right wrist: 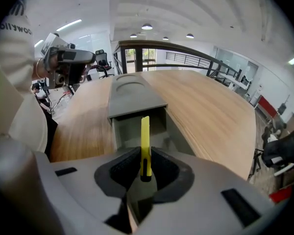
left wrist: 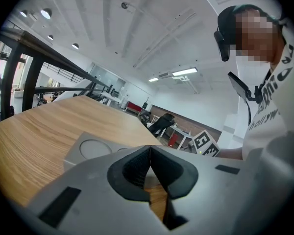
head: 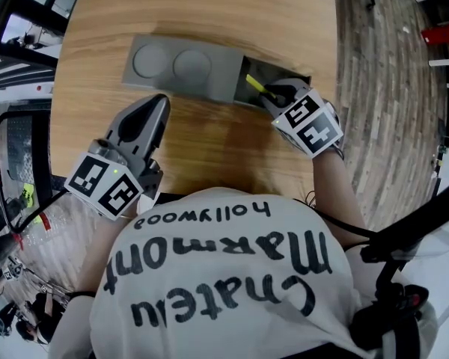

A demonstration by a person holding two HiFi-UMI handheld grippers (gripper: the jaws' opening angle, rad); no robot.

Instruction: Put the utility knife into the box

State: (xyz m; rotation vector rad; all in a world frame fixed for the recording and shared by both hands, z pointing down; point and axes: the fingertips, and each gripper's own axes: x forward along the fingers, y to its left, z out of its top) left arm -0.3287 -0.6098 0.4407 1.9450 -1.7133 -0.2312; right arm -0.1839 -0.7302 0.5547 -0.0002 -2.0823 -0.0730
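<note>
A grey box (head: 181, 67) lies on the wooden table, its lid slid left so the right end is uncovered. My right gripper (head: 278, 94) is shut on the yellow utility knife (head: 255, 84), which points into the uncovered end. In the right gripper view the utility knife (right wrist: 145, 146) stands between the jaws, its tip over the box (right wrist: 136, 99) opening. My left gripper (head: 156, 109) hovers just in front of the box's lid, shut with nothing in it; in the left gripper view the left gripper (left wrist: 149, 161) has its pads meeting, with the box (left wrist: 90, 150) beyond.
The round wooden table (head: 194, 13) reaches well past the box. Its right edge drops to a plank floor (head: 389, 81). Metal railing and clutter stand off the table's left side. My torso in a white shirt fills the near side.
</note>
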